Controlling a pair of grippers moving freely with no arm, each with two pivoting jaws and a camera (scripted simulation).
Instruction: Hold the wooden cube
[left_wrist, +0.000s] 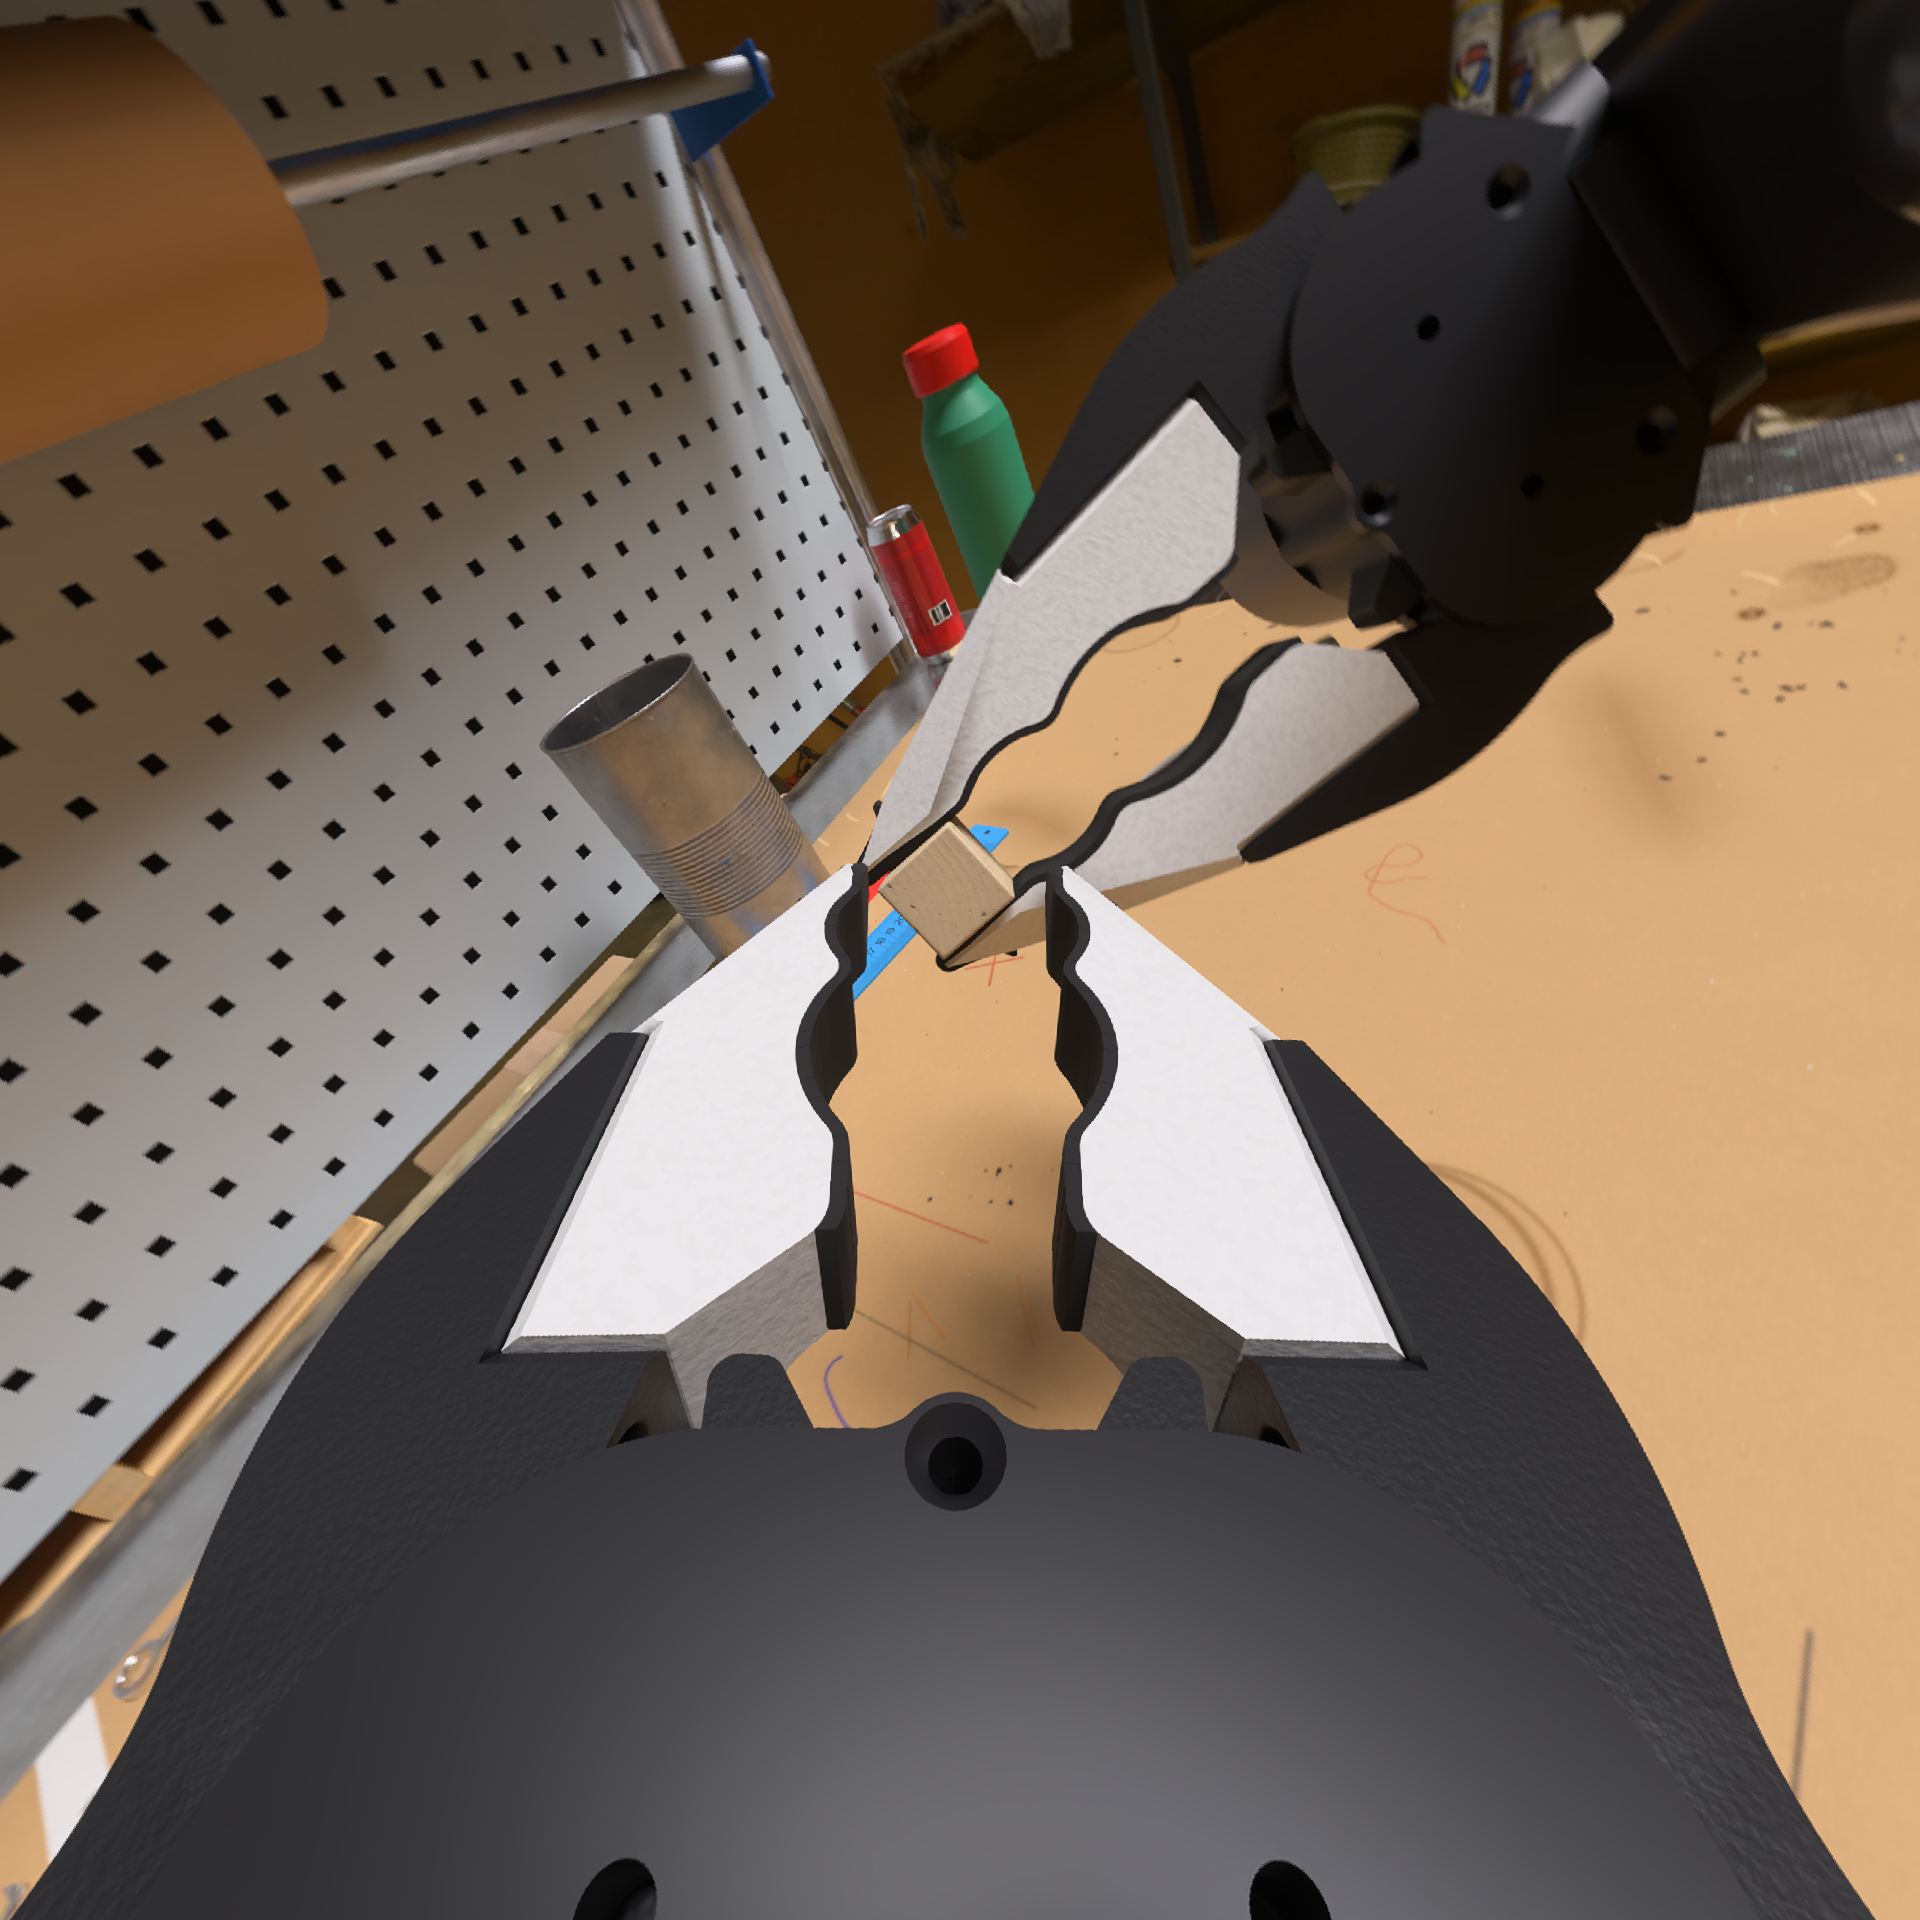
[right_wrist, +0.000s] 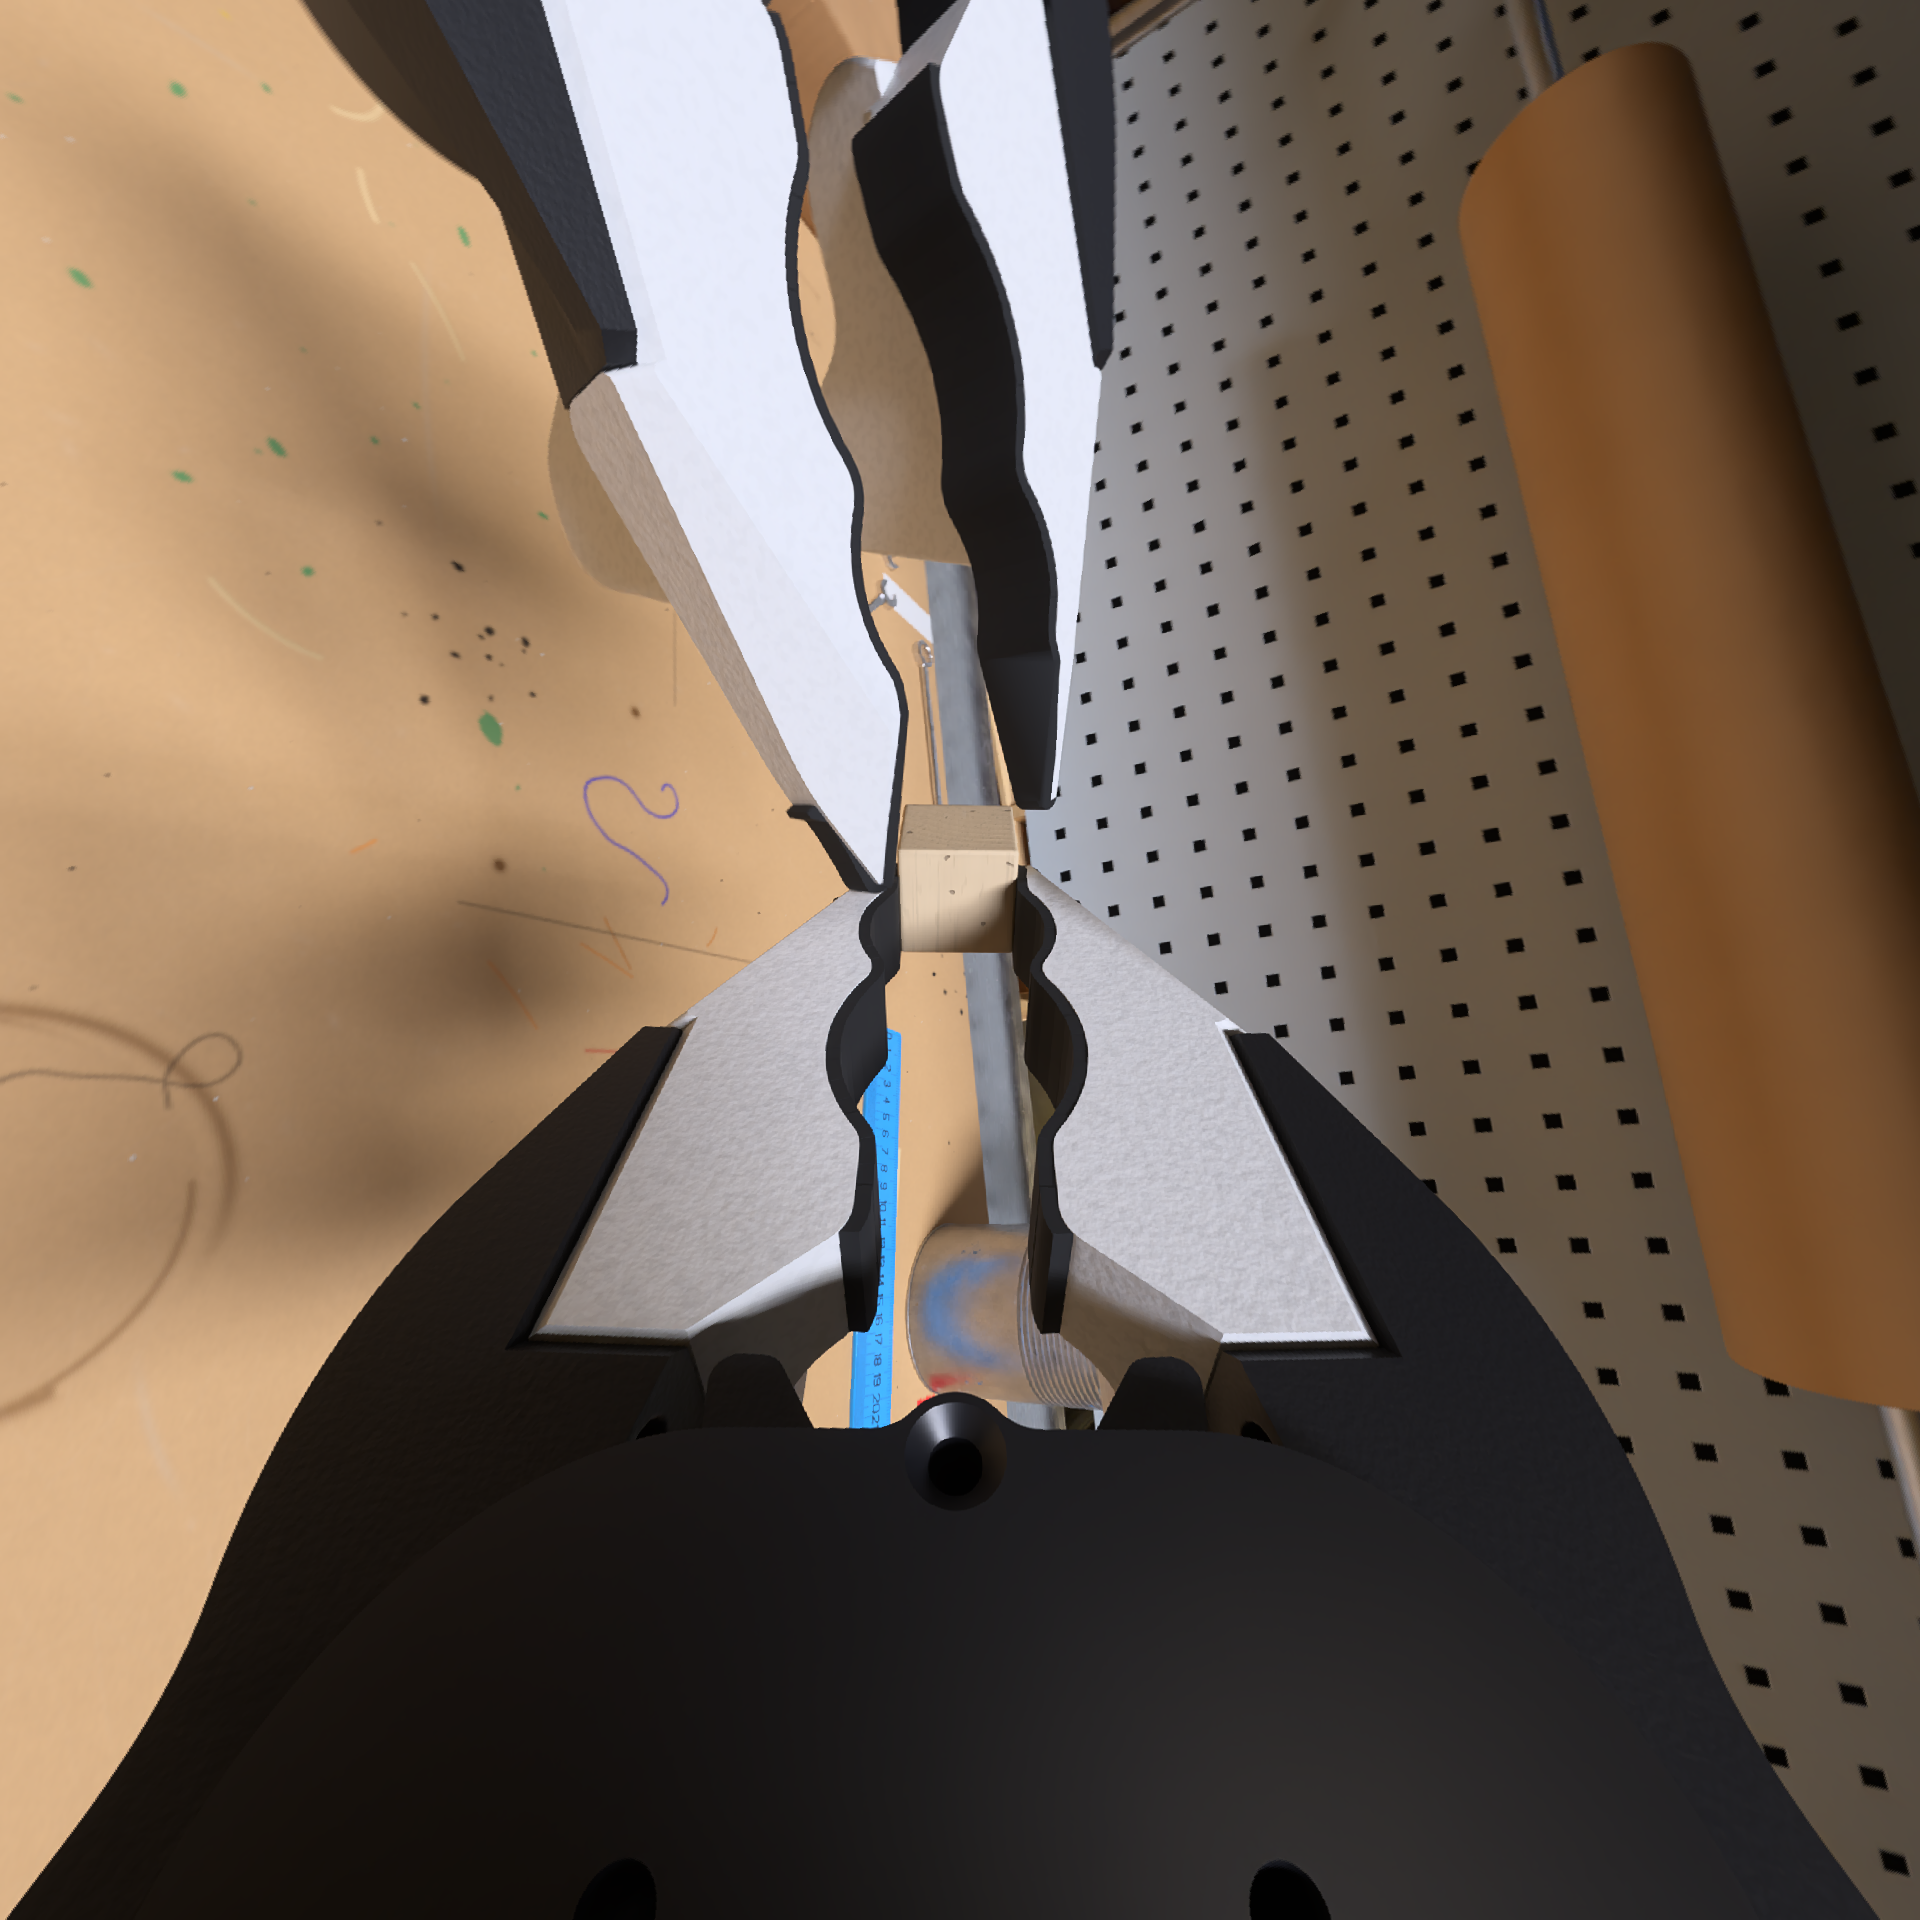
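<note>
The small wooden cube sits between the two white fingertips of my right gripper, which reaches in from the upper right and is shut on it. In the right wrist view the cube is clamped at its sides by the right gripper. My left gripper is open, with its tips on either side of the cube and a small gap on each side. It enters the right wrist view from the top. The cube is just over the tan workbench.
A metal tube stands to the left by the white pegboard. A red can and a green bottle stand behind. A blue ruler lies under the cube. A brown paper roll hangs at the upper left.
</note>
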